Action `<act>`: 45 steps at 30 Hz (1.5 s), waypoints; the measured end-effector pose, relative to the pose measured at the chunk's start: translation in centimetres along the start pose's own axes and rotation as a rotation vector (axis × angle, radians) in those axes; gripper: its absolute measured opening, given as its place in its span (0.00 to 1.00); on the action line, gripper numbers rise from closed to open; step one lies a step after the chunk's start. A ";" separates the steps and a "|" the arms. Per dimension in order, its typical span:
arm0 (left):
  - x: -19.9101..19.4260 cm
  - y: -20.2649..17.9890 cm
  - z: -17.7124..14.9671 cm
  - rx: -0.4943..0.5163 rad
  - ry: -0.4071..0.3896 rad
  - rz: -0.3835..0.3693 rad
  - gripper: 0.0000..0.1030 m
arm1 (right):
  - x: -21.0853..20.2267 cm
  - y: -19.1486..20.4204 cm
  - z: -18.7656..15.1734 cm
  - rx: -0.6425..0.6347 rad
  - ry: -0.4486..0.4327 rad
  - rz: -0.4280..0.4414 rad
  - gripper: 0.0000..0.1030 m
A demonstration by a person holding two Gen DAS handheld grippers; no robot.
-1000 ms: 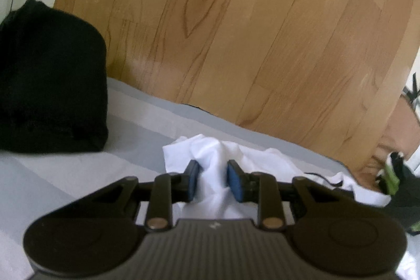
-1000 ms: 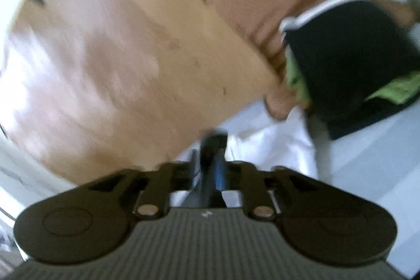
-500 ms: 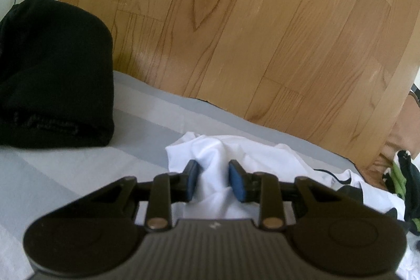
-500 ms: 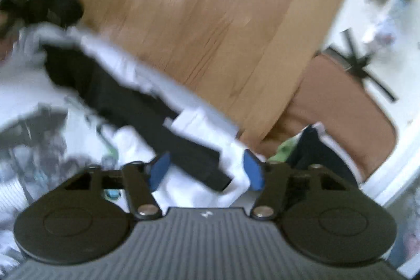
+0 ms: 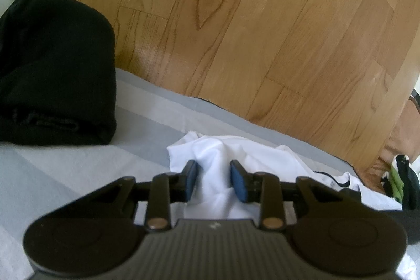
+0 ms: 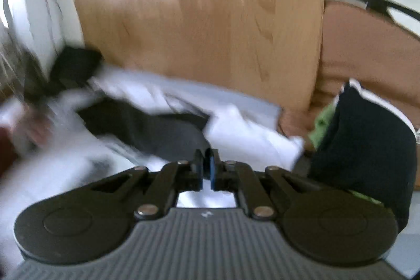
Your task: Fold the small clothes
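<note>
A crumpled white garment (image 5: 236, 156) lies on the grey striped bed sheet (image 5: 78, 164). My left gripper (image 5: 214, 179) stands partly open, a fold of the white cloth rising between its blue pads. In the blurred right wrist view, the white garment (image 6: 252, 133) with a dark panel (image 6: 157, 127) lies ahead. My right gripper (image 6: 206, 169) is shut, its pads nearly touching just above the cloth; whether it pinches any cloth I cannot tell.
A folded black garment (image 5: 52, 64) sits on the sheet at the left. A dark and green clothes pile (image 6: 367, 143) lies at the right, also seen in the left wrist view (image 5: 401, 183). Wooden floor (image 5: 249, 30) lies beyond the bed edge.
My right gripper swung round, opened over the white and dark garment, then shut. My left gripper stayed nearly still over the white cloth, its jaws a touch wider.
</note>
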State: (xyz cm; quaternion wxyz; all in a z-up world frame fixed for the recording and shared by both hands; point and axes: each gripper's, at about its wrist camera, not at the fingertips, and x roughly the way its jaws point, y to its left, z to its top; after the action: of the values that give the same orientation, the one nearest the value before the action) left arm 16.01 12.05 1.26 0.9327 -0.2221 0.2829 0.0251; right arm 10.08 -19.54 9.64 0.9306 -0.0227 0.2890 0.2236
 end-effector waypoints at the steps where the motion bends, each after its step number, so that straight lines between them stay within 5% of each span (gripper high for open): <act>1: 0.0 0.0 0.0 0.001 0.001 0.000 0.29 | -1.1 0.1 0.8 0.028 -0.031 0.014 0.07; 4: 0.0 -0.1 0.0 0.008 -0.002 0.000 0.31 | -0.9 -1.2 2.8 0.101 -0.064 -0.032 0.07; 10: -0.1 -0.3 0.0 0.023 -0.013 0.018 0.39 | 7.1 -3.8 0.7 0.043 0.072 -0.423 0.17; 13: -0.2 0.1 0.3 -0.006 -0.012 -0.003 0.39 | 6.5 -4.8 -0.9 0.209 0.043 -0.302 0.27; 15: -0.1 0.2 0.3 -0.011 -0.004 -0.003 0.38 | 6.3 -4.9 -1.4 0.290 0.022 -0.246 0.47; 18: 0.1 0.1 0.3 0.003 0.009 0.004 0.36 | 7.2 -4.9 -2.1 0.317 0.022 -0.208 0.47; 19: 0.1 0.1 0.2 0.008 0.011 0.003 0.28 | 7.9 -5.0 -2.2 0.315 0.036 -0.196 0.45; 20: 0.2 0.1 0.1 0.013 0.016 -0.002 0.23 | 8.7 -5.1 -2.5 0.309 0.062 -0.187 0.25; 21: 0.2 -0.1 0.0 0.022 0.017 -0.007 0.19 | 9.4 -4.8 -2.8 0.297 0.086 -0.189 0.17; 26: -0.3 -1.5 -0.9 0.102 -0.079 -0.001 0.14 | 7.9 -4.1 -2.7 0.262 0.003 -0.229 0.08; 32: 1.0 -1.9 -1.3 0.120 -0.062 0.060 0.47 | 7.1 -4.1 -5.4 0.278 0.031 -0.329 0.12; 35: 0.8 -0.4 -0.9 0.051 -0.061 0.045 0.51 | 5.3 -3.4 -4.6 0.287 0.006 -0.391 0.35; 41: -2.8 -0.6 -0.1 0.042 -0.154 0.002 0.27 | 1.5 0.7 -2.4 0.210 -0.135 -0.291 0.35; 45: -2.4 -2.1 -0.8 0.144 -0.093 -0.052 0.10 | 4.0 2.7 -1.5 0.206 -0.119 -0.158 0.35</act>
State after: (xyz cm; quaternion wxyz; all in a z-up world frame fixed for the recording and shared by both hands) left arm 13.98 10.01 2.83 0.9588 -0.1602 0.2343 -0.0095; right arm 11.12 -15.78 6.41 0.9582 0.0635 0.2521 0.1195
